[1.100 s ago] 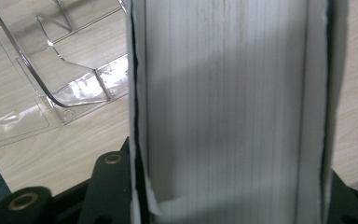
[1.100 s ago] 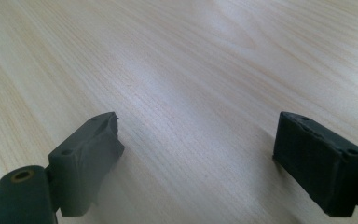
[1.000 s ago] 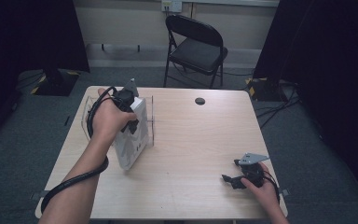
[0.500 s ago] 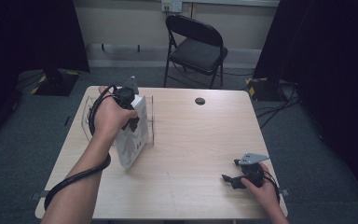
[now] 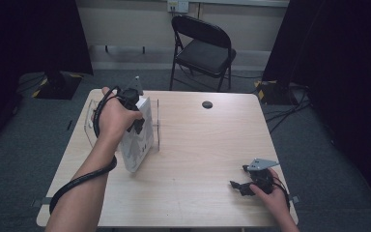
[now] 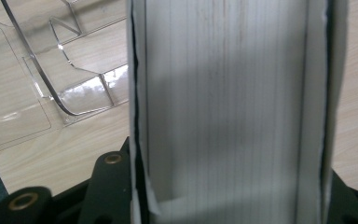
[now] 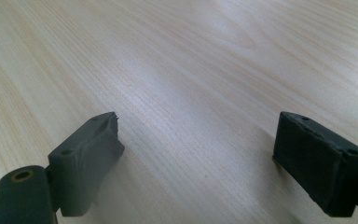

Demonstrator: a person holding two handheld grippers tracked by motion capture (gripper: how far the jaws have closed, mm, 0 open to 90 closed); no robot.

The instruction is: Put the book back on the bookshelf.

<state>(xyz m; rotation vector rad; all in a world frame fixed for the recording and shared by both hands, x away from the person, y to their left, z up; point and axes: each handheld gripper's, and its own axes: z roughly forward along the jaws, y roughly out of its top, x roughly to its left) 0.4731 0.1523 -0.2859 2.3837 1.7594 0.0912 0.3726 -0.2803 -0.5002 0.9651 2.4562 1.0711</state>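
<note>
**White Book Clamped at the Clear Rack**

A clear acrylic rack [image 5: 92,126] is sitting on the left part of the wooden table [image 5: 198,145], its transparent walls and curved dividers showing in the left gripper view [image 6: 51,84] with bare wood visible through them. Whether anything else is lying in its compartments cannot be told. A thick white book [image 5: 137,137] is standing tilted on the table just beside the rack's right side, its lower corner resting on the wood and its top leaning toward the rack; whether it is touching the clear wall cannot be told.

The left gripper [image 5: 133,108] is clamping the book from above, its jaws pressing on the two covers so that the page edges [image 6: 228,107] are running straight up between them in its own view. The left hand [image 5: 113,118] is wrapping around the gripper body, with the forearm reaching in from the lower left and the cable looping under it.

The right gripper [image 5: 246,183] is resting low over the near right corner of the table, well apart from the book, its jaws standing wide apart [image 7: 198,163] with nothing but bare wood between them. The right hand [image 5: 270,191] is holding it from behind.
</note>
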